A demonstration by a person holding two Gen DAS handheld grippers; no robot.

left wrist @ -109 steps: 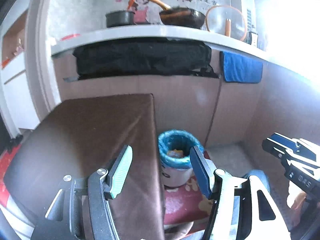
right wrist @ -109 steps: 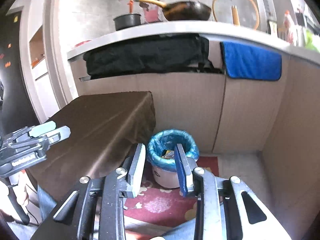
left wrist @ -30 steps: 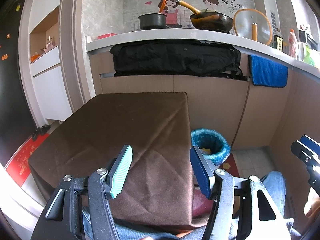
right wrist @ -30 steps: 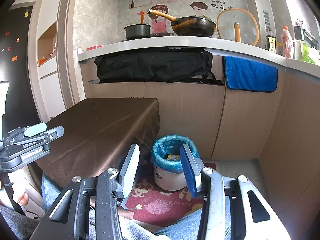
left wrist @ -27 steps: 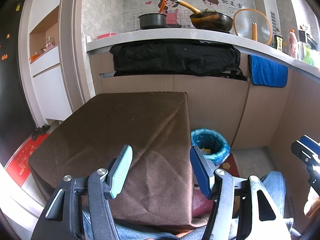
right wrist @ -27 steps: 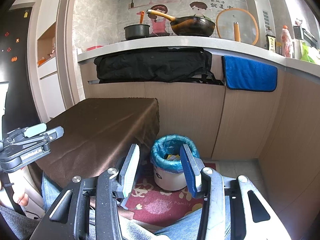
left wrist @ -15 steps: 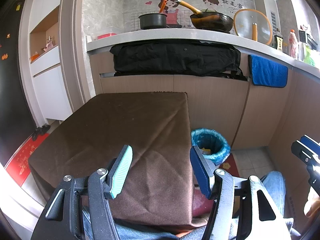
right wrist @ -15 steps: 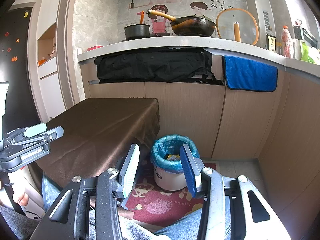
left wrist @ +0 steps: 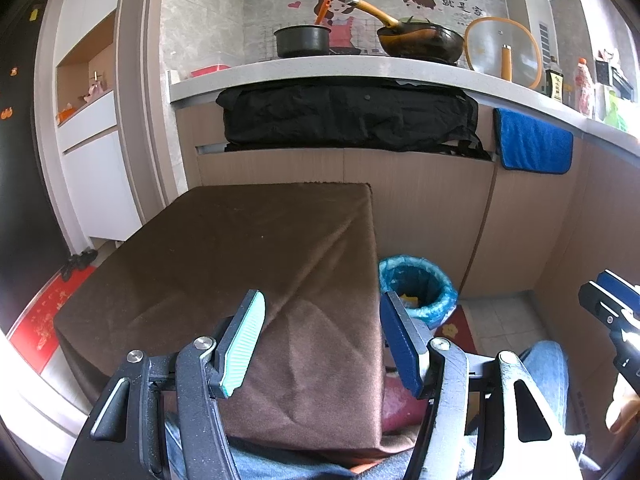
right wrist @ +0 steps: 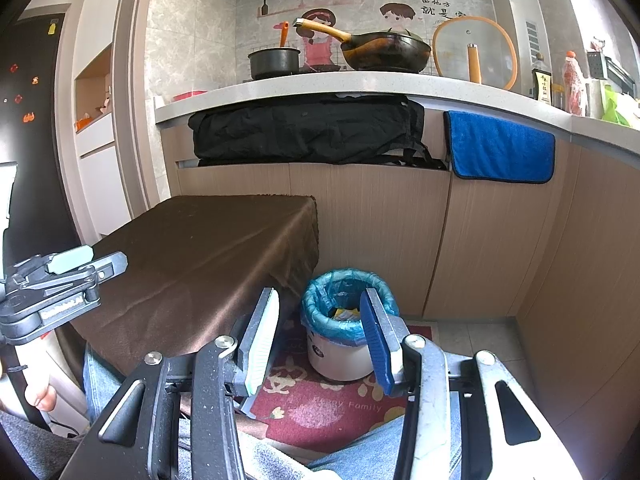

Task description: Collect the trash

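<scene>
Far on the left of my right camera, I see my left tool (right wrist: 76,268) floating over the edge of the desk (right wrist: 208,236). From this side I cannot tell how wide it is, but my left camera shows it well: the left tool (left wrist: 320,340) is wide open, with nothing between its two fingers. One finger (left wrist: 244,344) is pale green and the other is dark blue. They hang above the near right corner of the desk (left wrist: 240,248), which has a brown cloth over it. The cloth hangs down the side.

Next to the desk, on its right, a small white trash bin (right wrist: 348,328) stands on the floor. It has a blue bag (left wrist: 416,284) folded over its rim. I can see some yellow trash (right wrist: 346,313) inside it. The bin stands on a red mat (right wrist: 320,404) with flowers and words on it.

My right tool (right wrist: 320,340) is open too, and it holds nothing. Through the gap between its fingers I see the bin, which is further away and lower down. In my left camera the right tool (left wrist: 612,300) shows at the far right edge.

Behind it all runs a kitchen counter (right wrist: 360,84) with a black pot (right wrist: 274,62), a wok (right wrist: 384,54) and a round glass lid (right wrist: 474,52) on top. A black cloth (right wrist: 308,132) and a blue towel (right wrist: 500,152) hang from the counter's front. I see blue jeans (left wrist: 544,376) at the bottom.
</scene>
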